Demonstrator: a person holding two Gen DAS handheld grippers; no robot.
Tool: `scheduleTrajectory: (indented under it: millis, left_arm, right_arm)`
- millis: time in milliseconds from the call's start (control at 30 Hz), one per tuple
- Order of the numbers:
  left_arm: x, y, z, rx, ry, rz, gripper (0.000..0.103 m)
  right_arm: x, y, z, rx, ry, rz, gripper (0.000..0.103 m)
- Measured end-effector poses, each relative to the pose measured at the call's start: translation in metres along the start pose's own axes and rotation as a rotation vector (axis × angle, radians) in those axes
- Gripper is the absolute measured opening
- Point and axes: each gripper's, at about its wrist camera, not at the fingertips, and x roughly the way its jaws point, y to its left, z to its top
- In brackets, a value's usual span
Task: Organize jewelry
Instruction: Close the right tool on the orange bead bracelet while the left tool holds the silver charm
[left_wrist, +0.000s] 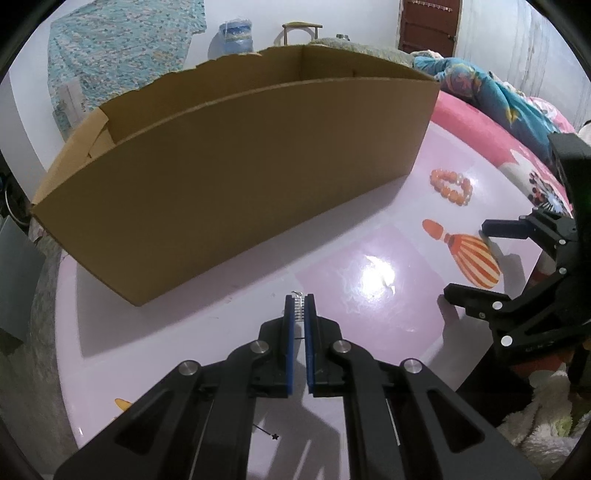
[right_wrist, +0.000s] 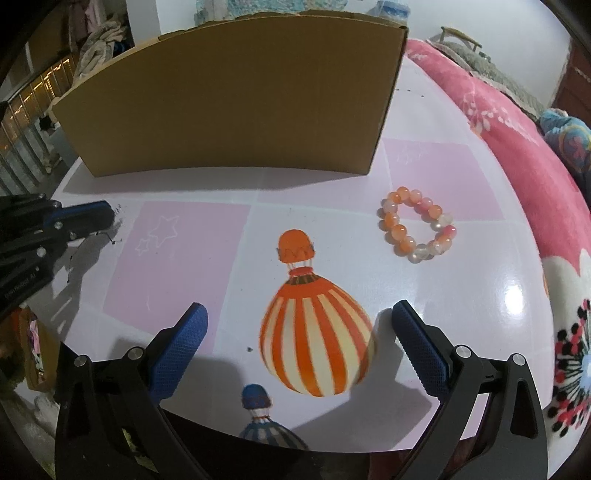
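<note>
My left gripper (left_wrist: 299, 299) is shut on a small silver jewelry piece (left_wrist: 299, 312) with a ribbed, chain-like look, low over the glossy lilac table (left_wrist: 369, 229). A thin wire with a tiny dark star (left_wrist: 274, 436) shows below its jaws. In the right wrist view the left gripper (right_wrist: 107, 216) comes in from the left edge. An orange and pink bead bracelet (right_wrist: 415, 229) (left_wrist: 451, 186) lies flat to the right of the box. My right gripper (right_wrist: 299, 332) (left_wrist: 465, 258) stands open and empty above the printed orange balloon, nearer than the bracelet.
A large open cardboard box (left_wrist: 236, 155) (right_wrist: 236, 103) stands at the back of the table, its inside mostly hidden. A pink flowered blanket (right_wrist: 517, 140) borders the table on the right. The table's front edge (right_wrist: 332, 448) runs under the right gripper.
</note>
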Motion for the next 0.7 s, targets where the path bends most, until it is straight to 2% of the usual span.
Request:
scheduleTrajectory:
  millis: [100,233,333,433,533,700]
  left_arm:
    - [-0.005,0.002,0.0,-0.009,-0.012,-0.001,0.004]
    - [-0.011,0.006,0.002,-0.021,-0.029,0.0,0.004]
    - [-0.016,0.008,0.005,-0.026,-0.045,0.001,0.004]
    - [-0.023,0.009,0.007,-0.029,-0.064,0.001,0.004]
    - [-0.029,0.009,0.009,-0.026,-0.08,0.002,0.004]
    - [-0.038,0.01,0.011,-0.022,-0.097,0.003,0.004]
  right_arm:
    - [-0.01,-0.011,0.002,0.035,-0.042,-0.018,0.095]
    - [-0.028,-0.043,0.011,0.153,-0.122,-0.012,0.094]
    - [-0.035,-0.069,0.02,0.233,-0.163,-0.012,0.082]
    - [-0.025,-0.088,0.03,0.267,-0.132,-0.019,0.064]
    - [-0.014,-0.092,0.037,0.256,-0.09,-0.019,0.047]
    - [0.001,-0.088,0.043,0.18,-0.044,-0.038,0.03]
